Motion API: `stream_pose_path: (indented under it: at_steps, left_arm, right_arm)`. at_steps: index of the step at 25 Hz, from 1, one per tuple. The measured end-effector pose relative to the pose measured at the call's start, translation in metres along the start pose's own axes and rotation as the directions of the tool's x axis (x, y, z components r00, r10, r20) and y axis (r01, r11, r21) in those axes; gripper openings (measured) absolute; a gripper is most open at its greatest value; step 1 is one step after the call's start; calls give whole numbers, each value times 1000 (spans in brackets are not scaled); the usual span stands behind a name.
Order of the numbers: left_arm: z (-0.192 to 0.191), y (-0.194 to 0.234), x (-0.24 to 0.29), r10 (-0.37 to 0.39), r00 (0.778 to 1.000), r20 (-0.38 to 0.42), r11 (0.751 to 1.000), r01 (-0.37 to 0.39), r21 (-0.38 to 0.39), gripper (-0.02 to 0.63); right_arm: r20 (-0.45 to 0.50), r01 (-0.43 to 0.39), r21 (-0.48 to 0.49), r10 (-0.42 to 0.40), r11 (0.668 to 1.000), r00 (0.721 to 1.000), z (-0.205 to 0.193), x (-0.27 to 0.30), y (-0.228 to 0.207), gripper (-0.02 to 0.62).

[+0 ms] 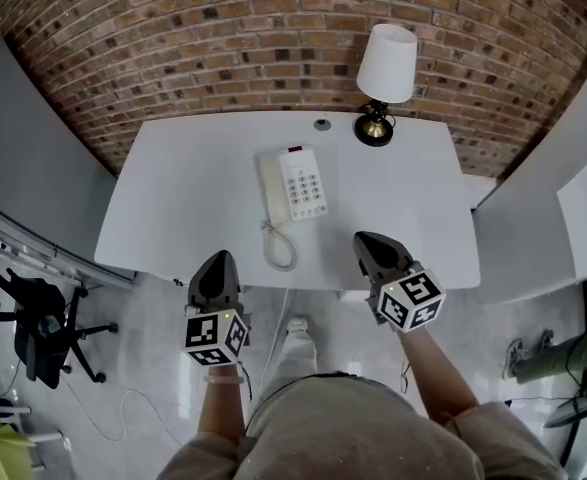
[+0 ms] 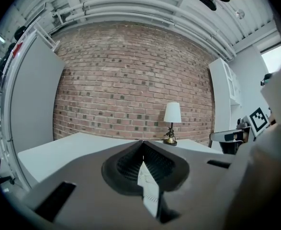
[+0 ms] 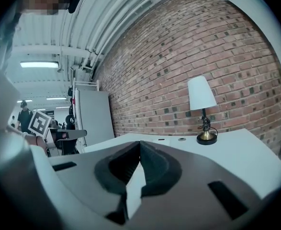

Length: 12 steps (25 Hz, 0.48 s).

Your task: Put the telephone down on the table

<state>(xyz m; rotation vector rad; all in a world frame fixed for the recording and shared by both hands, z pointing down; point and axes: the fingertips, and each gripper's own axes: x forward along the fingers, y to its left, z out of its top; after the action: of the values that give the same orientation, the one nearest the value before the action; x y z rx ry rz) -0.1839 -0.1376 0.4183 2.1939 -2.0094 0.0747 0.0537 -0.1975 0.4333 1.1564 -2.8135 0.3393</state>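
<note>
The left gripper (image 1: 216, 257) and right gripper (image 1: 364, 239), both closed and empty, are held over the table's (image 1: 183, 188) near edge. The telephone (image 1: 293, 184) is seen ahead, between them.

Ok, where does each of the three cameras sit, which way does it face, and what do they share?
Head view: on the person's head, looking steeply down at the white table with the telephone and lamp; both forearms, the left tool and right tool show.
Left gripper view: on the left tool, looking about level over its shut jaws towards the brick wall.
Right gripper view: on the right tool, tilted, over its shut jaws towards that wall.
Shared: all three show table, lamp and wall.
</note>
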Motion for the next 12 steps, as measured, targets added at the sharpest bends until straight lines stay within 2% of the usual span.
stream_pose_path:
  at_steps: [12]
  left_arm:
    - [5,-10,-28,24,999,26,1000,-24,-1,6]
  right_arm:
    - [57,25,-26,-24,999,998,13,-32,4,5]
